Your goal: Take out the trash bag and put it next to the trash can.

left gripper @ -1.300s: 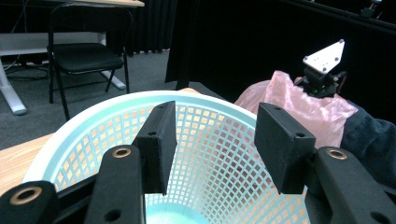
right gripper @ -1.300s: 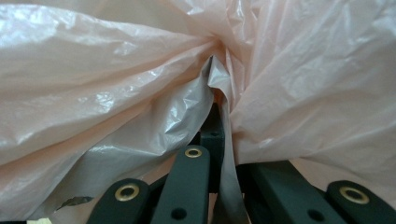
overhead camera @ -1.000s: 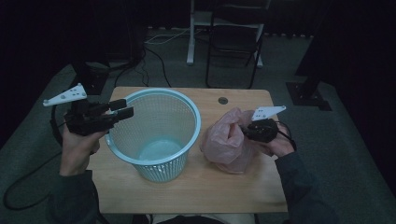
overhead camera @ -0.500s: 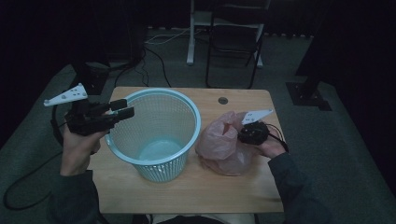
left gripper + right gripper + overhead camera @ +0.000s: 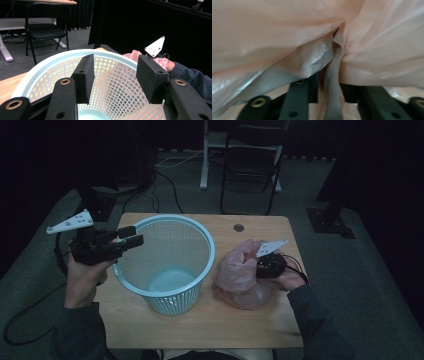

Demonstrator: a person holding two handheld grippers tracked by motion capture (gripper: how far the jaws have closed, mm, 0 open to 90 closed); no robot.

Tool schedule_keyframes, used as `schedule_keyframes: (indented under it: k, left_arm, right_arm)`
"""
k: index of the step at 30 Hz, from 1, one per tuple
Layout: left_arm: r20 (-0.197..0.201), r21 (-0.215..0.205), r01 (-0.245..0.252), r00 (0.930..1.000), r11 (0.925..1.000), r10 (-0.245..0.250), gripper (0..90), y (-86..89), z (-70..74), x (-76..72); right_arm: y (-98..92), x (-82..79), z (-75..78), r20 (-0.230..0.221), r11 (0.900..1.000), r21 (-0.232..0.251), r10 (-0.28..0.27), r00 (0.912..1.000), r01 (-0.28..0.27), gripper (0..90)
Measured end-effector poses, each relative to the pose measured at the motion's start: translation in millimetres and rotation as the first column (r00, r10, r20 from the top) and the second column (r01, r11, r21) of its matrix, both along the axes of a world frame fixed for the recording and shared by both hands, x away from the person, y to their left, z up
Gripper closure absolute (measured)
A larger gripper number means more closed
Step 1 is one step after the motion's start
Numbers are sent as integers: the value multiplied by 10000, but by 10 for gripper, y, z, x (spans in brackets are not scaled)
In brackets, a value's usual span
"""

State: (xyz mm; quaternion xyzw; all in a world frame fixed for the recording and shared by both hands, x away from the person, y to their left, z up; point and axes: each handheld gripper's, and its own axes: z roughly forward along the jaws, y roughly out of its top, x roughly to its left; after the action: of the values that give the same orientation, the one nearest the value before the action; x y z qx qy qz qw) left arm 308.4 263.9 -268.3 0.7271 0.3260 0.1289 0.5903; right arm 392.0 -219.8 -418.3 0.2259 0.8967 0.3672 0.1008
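Gripping pink bag (image 5: 240, 272), right claw (image 5: 329, 93)

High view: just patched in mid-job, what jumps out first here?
A big pale blue mesh basket stands in the middle of the wooden table, with the left tool held open at its left rim. To its right lies a crumpled pink plastic bag, and the right tool has a fold of it pinched between its jaws.
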Motion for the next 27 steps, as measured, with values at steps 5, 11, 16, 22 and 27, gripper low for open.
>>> schedule_keyframes:
  k: [5, 11, 16, 22, 27]
  left_arm:
    - [-13, -2, 6, 10000, 10000, -6, 490, -3, -1, 2]
    - [-20, 12, 4, 10000, 10000, -4, 490, 3, -6, 0]
    - [-16, -5, 9, 10000, 10000, -9, 490, 1, -5, 0]
    - [-12, 22, 29, 10000, 10000, -29, 490, -6, -6, 6]
    - [-25, 2, -12, 10000, 10000, 12, 490, 1, -12, 0]
  right_arm:
    - [-24, -7, -6, 82, 9993, -262, -274, 9996, 276, 416]
    - [-103, -45, 51, 228, 9961, -259, -833, 9963, 839, 227]
    - [-205, -96, 114, 456, 9950, -52, -992, 9940, 995, 179]
    - [-322, -179, 204, 815, 9932, 207, -1158, 9899, 1145, 167]
    - [-417, -263, 270, 1101, 9906, 403, -1342, 9848, 1305, 165]
